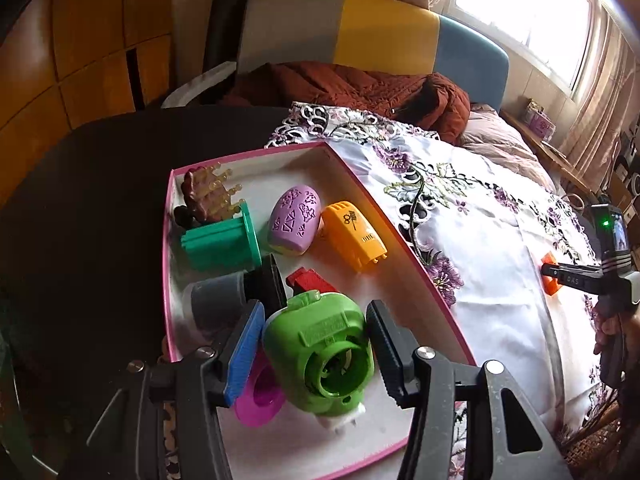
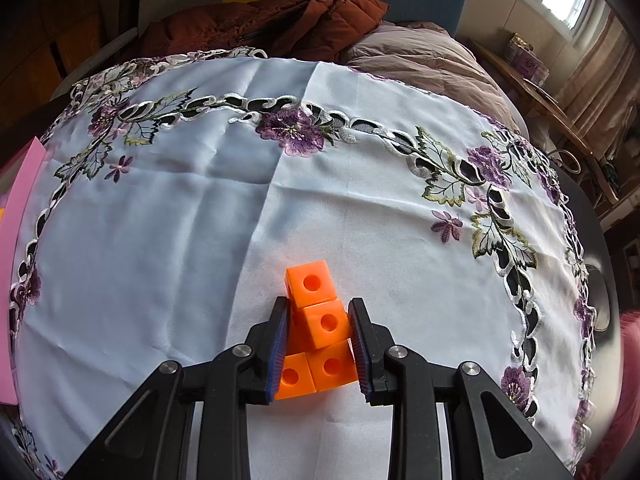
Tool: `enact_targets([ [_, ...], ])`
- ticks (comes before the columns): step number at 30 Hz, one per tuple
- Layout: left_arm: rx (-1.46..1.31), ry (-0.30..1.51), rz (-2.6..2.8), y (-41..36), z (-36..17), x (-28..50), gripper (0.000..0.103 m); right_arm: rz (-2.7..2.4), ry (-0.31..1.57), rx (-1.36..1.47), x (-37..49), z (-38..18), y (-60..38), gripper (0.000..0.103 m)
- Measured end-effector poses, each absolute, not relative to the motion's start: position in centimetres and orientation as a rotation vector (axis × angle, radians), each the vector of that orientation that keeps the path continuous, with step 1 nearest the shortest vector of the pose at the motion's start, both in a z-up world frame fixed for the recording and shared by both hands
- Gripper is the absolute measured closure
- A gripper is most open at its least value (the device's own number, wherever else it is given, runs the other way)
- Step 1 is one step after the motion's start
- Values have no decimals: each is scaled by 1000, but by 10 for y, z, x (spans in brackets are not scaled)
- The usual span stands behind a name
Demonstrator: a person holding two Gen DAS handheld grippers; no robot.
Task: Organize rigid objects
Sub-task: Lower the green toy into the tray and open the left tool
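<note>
A green plastic toy (image 1: 318, 350) is clamped between the pads of the left gripper (image 1: 316, 350) and held over the pink-rimmed box (image 1: 404, 240), above a magenta ring (image 1: 258, 400). An orange cluster of linked cubes (image 2: 316, 334) is gripped by the right gripper (image 2: 318, 344) and rests on the embroidered white tablecloth (image 2: 160, 240).

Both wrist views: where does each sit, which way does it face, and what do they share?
Left wrist: on the left claw, angled down into the pink-rimmed box; its fingers flank the green toy; the right claw and a hand show at right.
Right wrist: on the right claw, angled down at the embroidered cloth; closed on the orange cube piece.
Shared: cloth, orange piece, box edge, brown quilt, window.
</note>
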State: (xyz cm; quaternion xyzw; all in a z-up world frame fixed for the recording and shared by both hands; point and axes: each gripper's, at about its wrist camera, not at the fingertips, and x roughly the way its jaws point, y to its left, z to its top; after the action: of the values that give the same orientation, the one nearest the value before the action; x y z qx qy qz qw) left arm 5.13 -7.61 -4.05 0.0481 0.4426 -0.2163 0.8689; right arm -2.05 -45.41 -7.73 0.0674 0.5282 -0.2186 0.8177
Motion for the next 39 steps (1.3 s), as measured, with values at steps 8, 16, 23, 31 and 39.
enact_targets([
  [8,124,905,-441,-78,-49,48,49,-472,1125,145,-20,-77,-454,73],
  [16,27,914,-450,-58,-45,48,47,-482,1118,150,-21,-76,-456,74],
  [23,12,930,-413,-40,-49,43,47,-476,1118,148,-21,-75,-455,74],
  [31,51,888,-349,-37,-38,33,47,-468,1118,158,-21,-75,-453,74],
  [39,48,899,-334,-37,-33,31,47,-354,1069,256,-21,-67,-448,75],
])
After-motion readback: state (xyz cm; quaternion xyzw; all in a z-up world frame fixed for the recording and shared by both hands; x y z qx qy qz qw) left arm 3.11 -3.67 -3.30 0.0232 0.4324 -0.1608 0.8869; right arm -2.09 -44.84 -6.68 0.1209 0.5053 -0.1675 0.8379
